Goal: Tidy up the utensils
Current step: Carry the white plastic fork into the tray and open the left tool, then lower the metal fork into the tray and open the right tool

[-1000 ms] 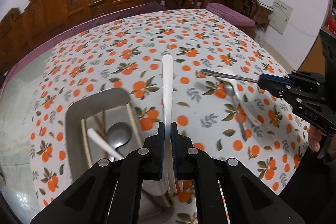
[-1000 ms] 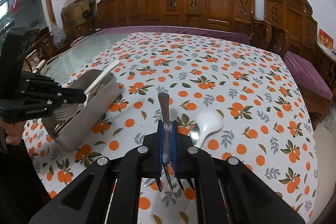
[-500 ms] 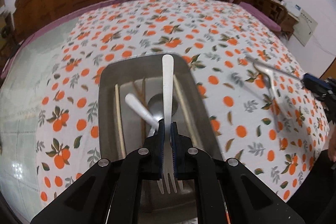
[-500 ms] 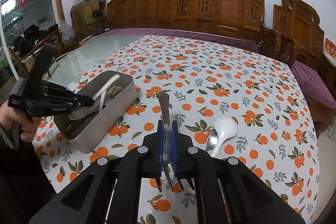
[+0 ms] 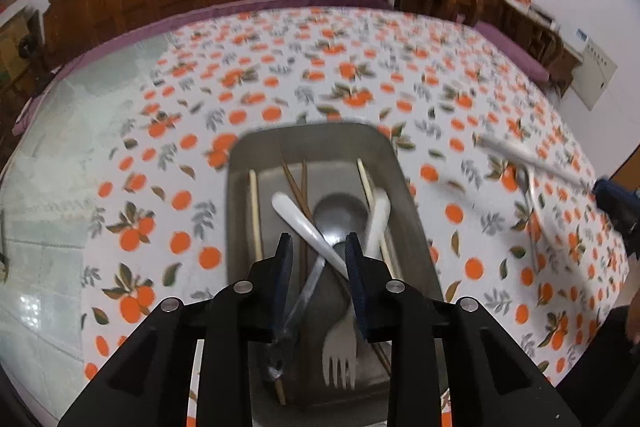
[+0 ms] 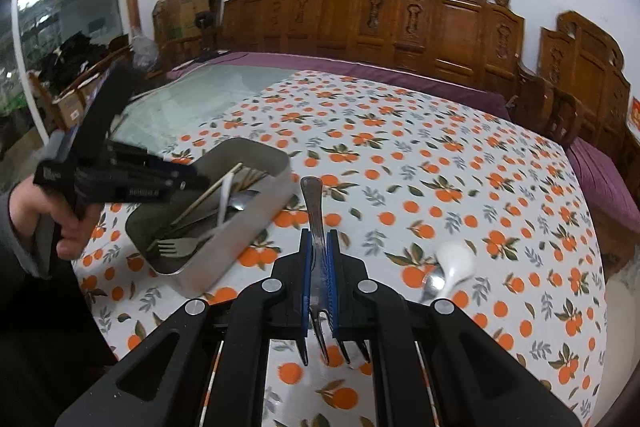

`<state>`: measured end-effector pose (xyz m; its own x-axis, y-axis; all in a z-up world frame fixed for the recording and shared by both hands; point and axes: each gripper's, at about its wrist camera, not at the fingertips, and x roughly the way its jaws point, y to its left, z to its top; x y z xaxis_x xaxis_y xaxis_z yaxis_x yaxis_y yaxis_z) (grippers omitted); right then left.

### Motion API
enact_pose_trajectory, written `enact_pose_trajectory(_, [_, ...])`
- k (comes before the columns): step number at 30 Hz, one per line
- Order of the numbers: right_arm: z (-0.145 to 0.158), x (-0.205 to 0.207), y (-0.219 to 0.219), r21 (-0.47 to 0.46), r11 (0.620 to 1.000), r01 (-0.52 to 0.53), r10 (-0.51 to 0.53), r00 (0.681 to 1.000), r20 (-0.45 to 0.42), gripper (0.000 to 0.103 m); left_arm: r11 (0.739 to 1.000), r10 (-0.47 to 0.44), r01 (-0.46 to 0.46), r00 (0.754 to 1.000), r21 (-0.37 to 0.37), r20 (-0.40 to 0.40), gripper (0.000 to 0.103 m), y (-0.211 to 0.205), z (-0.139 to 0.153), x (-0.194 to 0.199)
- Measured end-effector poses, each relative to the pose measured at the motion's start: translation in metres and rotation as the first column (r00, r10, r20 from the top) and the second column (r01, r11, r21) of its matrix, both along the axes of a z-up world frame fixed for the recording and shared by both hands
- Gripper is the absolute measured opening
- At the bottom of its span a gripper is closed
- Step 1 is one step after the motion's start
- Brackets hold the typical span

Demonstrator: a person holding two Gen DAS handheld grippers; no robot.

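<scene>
My left gripper (image 5: pixel 319 247) hangs over the metal tray (image 5: pixel 308 131) with its jaws opening and nothing pressed between the pads. The white plastic fork (image 5: pixel 340 351) lies loose in the tray, tines toward me, on top of a metal spoon (image 5: pixel 340 215), a white spoon handle (image 5: pixel 304 223) and several chopsticks (image 5: pixel 255 215). My right gripper (image 6: pixel 319 243) is shut on a metal fork (image 6: pixel 313 203), held above the tablecloth to the right of the tray (image 6: pixel 260 155). The left gripper (image 6: pixel 192 183) shows there above the tray's near end.
A white spoon (image 6: pixel 456 263) and a metal spoon (image 6: pixel 432 283) lie together on the orange-print tablecloth (image 6: pixel 400 155), right of the held fork. A person's hand (image 6: pixel 68 223) grips the left tool. Carved wooden chairs (image 6: pixel 400 27) line the table's far side.
The left gripper moved over the tray and its jaws parted; the white fork dropped from them into the tray. The right gripper rose a little with the metal fork still in it.
</scene>
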<state>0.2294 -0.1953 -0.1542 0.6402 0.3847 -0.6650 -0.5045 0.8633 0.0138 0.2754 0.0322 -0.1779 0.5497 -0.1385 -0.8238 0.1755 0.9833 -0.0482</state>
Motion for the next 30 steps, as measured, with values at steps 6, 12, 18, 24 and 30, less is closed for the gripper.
enact_pose_trajectory(6, [0.004,0.004,0.038,-0.01,0.999,-0.044,0.044,0.999,0.002,0.008,0.999,0.045,-0.043,0.996,-0.03,0.071,0.03,0.019,0.025,-0.003])
enact_pose_trajectory(12, [0.0,0.019,0.083,-0.004,0.997,-0.072,0.072,0.997,-0.016,0.008,0.994,0.094,-0.088,0.989,-0.057,0.117,0.034,0.045,0.043,-0.008])
enact_pose_trajectory(18, [-0.022,0.042,0.123,-0.016,0.999,-0.051,0.05,0.996,-0.068,0.008,0.99,0.13,-0.119,0.979,-0.078,0.157,0.034,0.065,0.057,-0.013])
enact_pose_trajectory(24, [-0.045,0.057,0.151,-0.066,0.998,-0.013,0.007,0.996,-0.092,0.008,0.987,0.149,-0.134,0.974,-0.091,0.173,0.034,0.078,0.063,-0.015])
enact_pose_trajectory(30, [-0.061,0.065,0.16,-0.05,0.999,0.01,-0.017,0.99,-0.142,0.009,0.985,0.152,-0.136,0.972,-0.102,0.18,0.034,0.083,0.066,-0.017])
